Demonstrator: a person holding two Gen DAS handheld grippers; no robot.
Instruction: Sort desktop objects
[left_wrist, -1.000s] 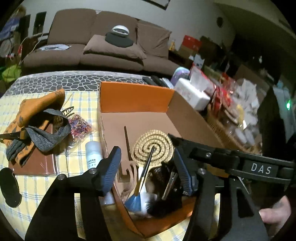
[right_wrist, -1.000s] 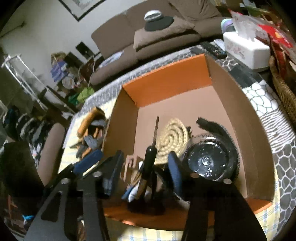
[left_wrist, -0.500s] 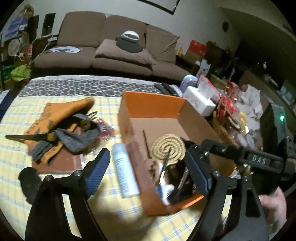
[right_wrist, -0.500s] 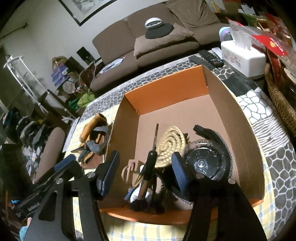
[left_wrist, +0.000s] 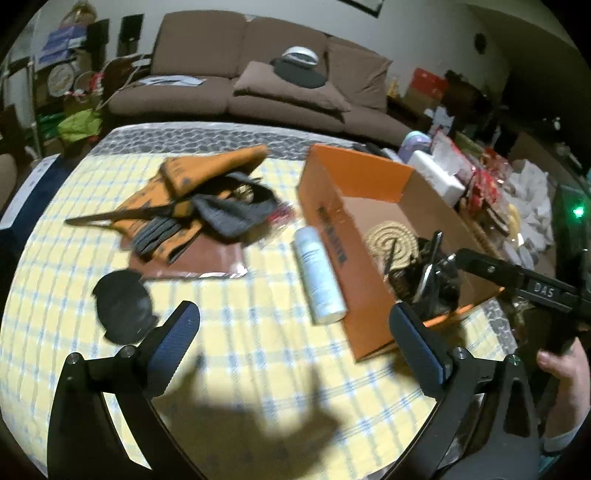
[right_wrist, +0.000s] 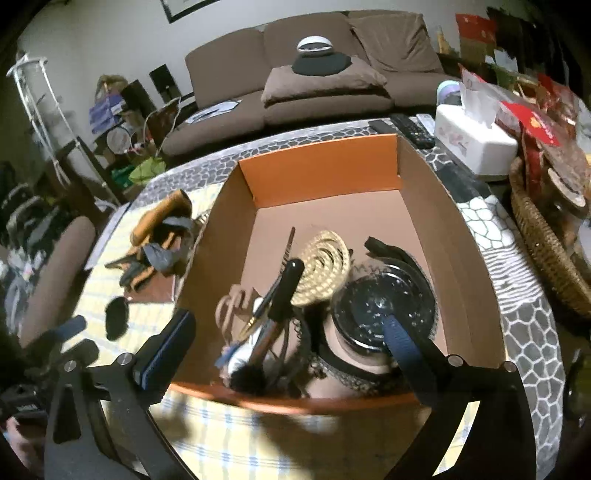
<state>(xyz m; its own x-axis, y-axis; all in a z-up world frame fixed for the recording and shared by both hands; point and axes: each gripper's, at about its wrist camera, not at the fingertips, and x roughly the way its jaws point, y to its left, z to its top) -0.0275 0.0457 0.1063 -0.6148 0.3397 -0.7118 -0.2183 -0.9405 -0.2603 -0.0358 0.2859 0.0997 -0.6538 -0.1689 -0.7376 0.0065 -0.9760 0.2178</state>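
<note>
My left gripper (left_wrist: 293, 325) hangs over the yellow checked cloth with its jaws opening wide and nothing between them. A white bottle (left_wrist: 319, 277) lies just ahead of it, against the orange box (left_wrist: 325, 206). My right gripper (right_wrist: 288, 328) hovers over the near end of that box (right_wrist: 321, 177), its jaws also opening. Below their gap a black-handled brush (right_wrist: 286, 291) rests in the box, clear of the pads. A woven coaster (right_wrist: 325, 266) and a round black lid (right_wrist: 384, 314) lie beside the brush.
Left of the box lie a pile of orange and grey gloves (left_wrist: 207, 199), a brown notebook (left_wrist: 195, 258) and a black round pad (left_wrist: 122, 306). A tissue box (right_wrist: 476, 144), remotes and a wicker basket (right_wrist: 546, 240) crowd the right side. A sofa stands behind.
The left gripper drew back from the box to over the cloth and its jaws spread wide. The right jaws spread away from the black-handled brush, which stays in the box.
</note>
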